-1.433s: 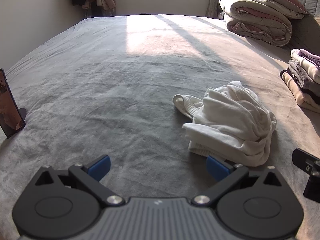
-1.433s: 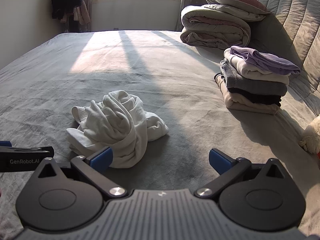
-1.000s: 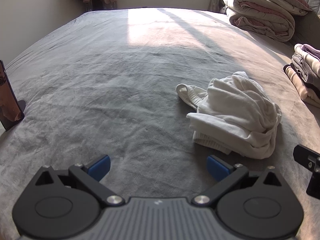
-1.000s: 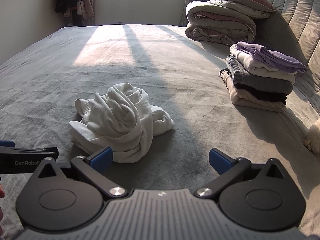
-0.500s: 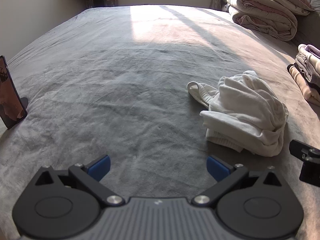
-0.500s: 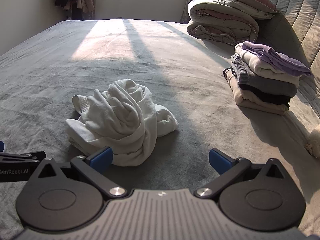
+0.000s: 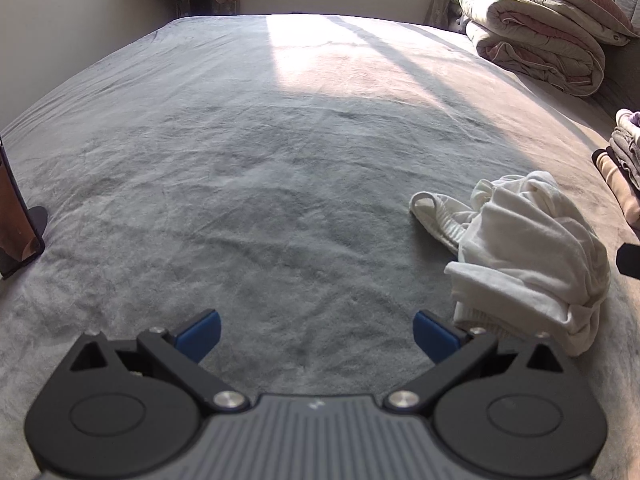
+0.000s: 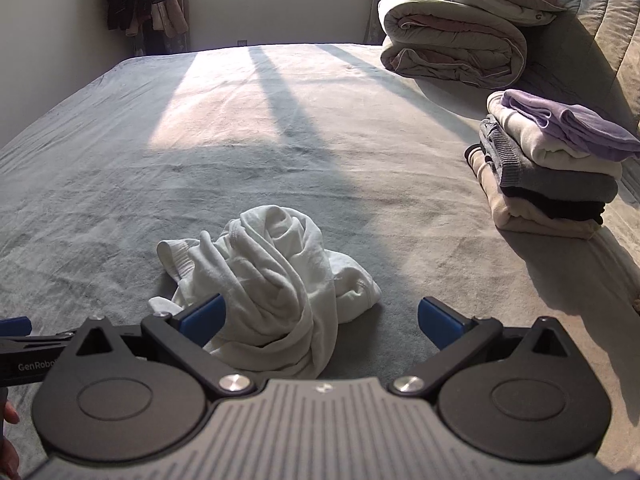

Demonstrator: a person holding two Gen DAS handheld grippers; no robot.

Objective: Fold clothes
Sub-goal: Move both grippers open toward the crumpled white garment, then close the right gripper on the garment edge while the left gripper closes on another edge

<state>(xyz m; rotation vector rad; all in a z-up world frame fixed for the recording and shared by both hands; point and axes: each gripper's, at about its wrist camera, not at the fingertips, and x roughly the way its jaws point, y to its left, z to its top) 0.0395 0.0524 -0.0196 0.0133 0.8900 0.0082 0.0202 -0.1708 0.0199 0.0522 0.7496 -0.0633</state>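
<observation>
A crumpled white garment [image 8: 276, 284] lies in a heap on the grey bed [image 8: 200, 168]. In the left wrist view the white garment [image 7: 528, 252] sits to the right, just beyond the right fingertip. My left gripper [image 7: 316, 330] is open and empty above bare bed cover. My right gripper [image 8: 320, 318] is open and empty, with the near edge of the heap between its fingers. The left gripper's side shows at the left edge of the right wrist view [image 8: 24, 352].
A stack of folded clothes [image 8: 548, 164] stands at the right by the headboard. Rolled quilts and pillows [image 8: 452, 36] lie at the far right. A phone on a stand [image 7: 16, 224] stands at the bed's left edge. Clothes hang in the far corner [image 8: 140, 0].
Both grippers have moved forward and lower toward the garment. The right gripper now has the heap's near edge between its fingers. The garment has not moved.
</observation>
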